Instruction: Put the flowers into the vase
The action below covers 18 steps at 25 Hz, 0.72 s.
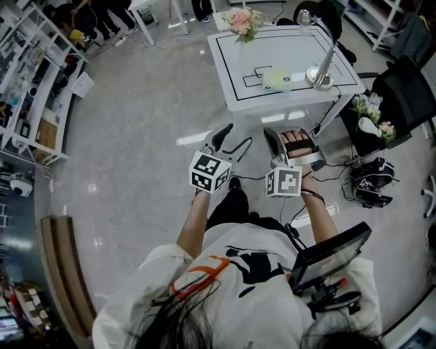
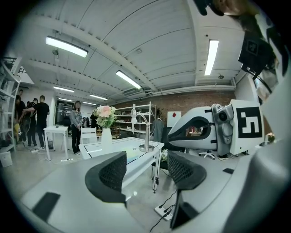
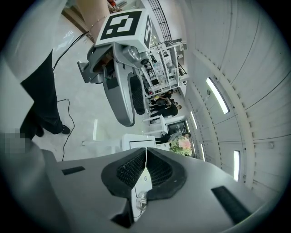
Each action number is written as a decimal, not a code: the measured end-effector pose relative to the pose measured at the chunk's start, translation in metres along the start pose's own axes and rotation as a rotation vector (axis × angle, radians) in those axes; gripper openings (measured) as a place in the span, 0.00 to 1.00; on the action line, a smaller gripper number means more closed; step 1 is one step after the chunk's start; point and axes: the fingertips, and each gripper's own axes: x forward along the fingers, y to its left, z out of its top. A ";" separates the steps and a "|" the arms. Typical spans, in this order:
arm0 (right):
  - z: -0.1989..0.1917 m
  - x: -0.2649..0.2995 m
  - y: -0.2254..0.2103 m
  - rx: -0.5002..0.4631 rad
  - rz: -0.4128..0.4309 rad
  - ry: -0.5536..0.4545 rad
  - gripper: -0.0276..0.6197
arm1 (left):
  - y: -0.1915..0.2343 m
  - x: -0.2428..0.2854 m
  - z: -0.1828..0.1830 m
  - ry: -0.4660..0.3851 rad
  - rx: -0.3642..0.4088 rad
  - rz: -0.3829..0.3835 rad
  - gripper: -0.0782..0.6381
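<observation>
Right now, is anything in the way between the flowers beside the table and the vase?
Yes, likely. The desk lamp stands on the corner of the table nearest those flowers, roughly on the straight line to the vase at the far corner. They would probably have to go around it.

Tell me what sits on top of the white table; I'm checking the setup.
On the white table: flowers in a white vase, a desk lamp, a pale green object. Whatever lies beneath that object is covered.

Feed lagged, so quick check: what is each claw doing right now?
Left claw: open, nothing between its jaws.
Right claw: shut, holding nothing.
</observation>
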 end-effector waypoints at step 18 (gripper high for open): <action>-0.014 -0.022 0.006 0.085 -0.009 0.018 0.06 | -0.031 0.005 0.004 0.001 0.010 -0.047 0.51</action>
